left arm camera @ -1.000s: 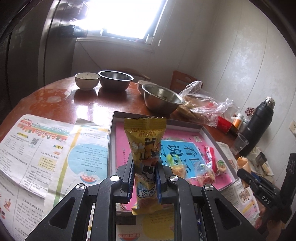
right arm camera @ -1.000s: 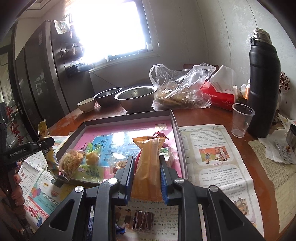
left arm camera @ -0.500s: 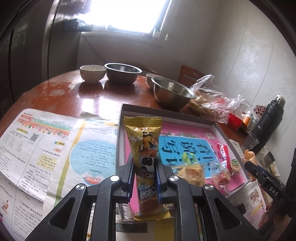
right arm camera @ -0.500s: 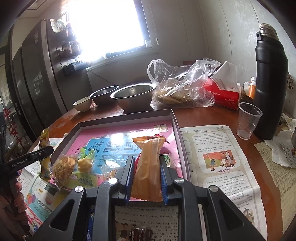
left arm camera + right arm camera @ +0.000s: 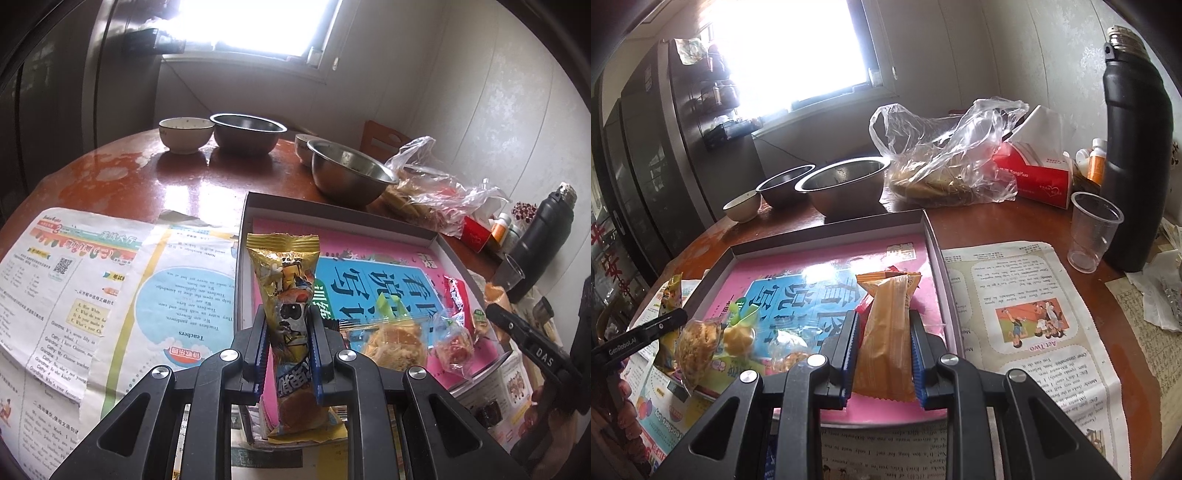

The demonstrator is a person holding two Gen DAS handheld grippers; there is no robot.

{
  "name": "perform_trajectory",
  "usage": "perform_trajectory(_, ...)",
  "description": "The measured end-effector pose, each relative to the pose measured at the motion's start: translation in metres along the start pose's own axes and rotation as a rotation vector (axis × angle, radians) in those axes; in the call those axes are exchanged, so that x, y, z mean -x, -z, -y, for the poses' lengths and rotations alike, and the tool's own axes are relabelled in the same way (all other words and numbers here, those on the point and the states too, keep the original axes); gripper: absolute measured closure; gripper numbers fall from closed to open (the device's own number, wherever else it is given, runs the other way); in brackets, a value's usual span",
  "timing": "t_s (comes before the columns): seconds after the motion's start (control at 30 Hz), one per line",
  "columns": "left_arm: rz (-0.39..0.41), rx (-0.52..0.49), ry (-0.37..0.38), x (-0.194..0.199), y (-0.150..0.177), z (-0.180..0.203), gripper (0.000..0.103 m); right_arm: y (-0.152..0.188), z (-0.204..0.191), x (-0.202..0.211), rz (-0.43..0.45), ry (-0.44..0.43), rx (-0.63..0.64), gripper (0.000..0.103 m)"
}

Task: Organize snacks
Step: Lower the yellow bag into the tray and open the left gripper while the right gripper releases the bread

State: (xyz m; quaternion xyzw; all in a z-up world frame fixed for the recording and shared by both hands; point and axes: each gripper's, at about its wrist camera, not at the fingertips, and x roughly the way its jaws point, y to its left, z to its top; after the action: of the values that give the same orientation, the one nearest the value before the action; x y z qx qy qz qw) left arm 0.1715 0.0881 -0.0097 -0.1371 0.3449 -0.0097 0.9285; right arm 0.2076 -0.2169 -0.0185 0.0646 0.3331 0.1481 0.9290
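Two grippers are showing: the left gripper (image 5: pixel 287 343) is clamping one yellow snack packet (image 5: pixel 286 295), and the right gripper (image 5: pixel 882 347) is clamping one orange snack packet (image 5: pixel 888 332). One shallow box (image 5: pixel 827 240) is sitting on the table (image 5: pixel 177 184), holding about five loose wrapped snacks. Two steel bowls (image 5: pixel 347 173) and two small ceramic bowls (image 5: pixel 185 133) are standing behind it. Two printed newspaper sheets (image 5: pixel 110 280) are lying beside the box, one at each side. One black flask (image 5: pixel 1132 147), one clear plastic cup (image 5: pixel 1091 230), one red tissue box (image 5: pixel 1034 173) and one clear plastic bag (image 5: pixel 945 155) are standing near the wall.
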Motion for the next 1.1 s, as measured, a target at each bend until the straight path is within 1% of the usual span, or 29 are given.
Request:
perform_trajectory(0.23,-0.004,-0.001,0.001,-0.002,-0.001,0.000,0.084,-0.009,-0.006,-0.015,-0.013,-0.001,0.004,0.077)
perform_trajectory(0.53,-0.012,0.002,0.007,-0.003,0.001,0.000,0.084,-0.008,-0.008,-0.024,-0.025,0.003,-0.003,0.076)
perform_trajectory(1.0,-0.013,0.001,0.007,-0.003,0.001,0.000,0.084,-0.008,-0.003,-0.019,-0.011,0.000,-0.024,0.076)
perform_trajectory(1.1,-0.013,-0.001,0.007,-0.003,0.001,0.000,0.084,-0.007,-0.003,-0.016,-0.009,0.001,-0.027,0.074)
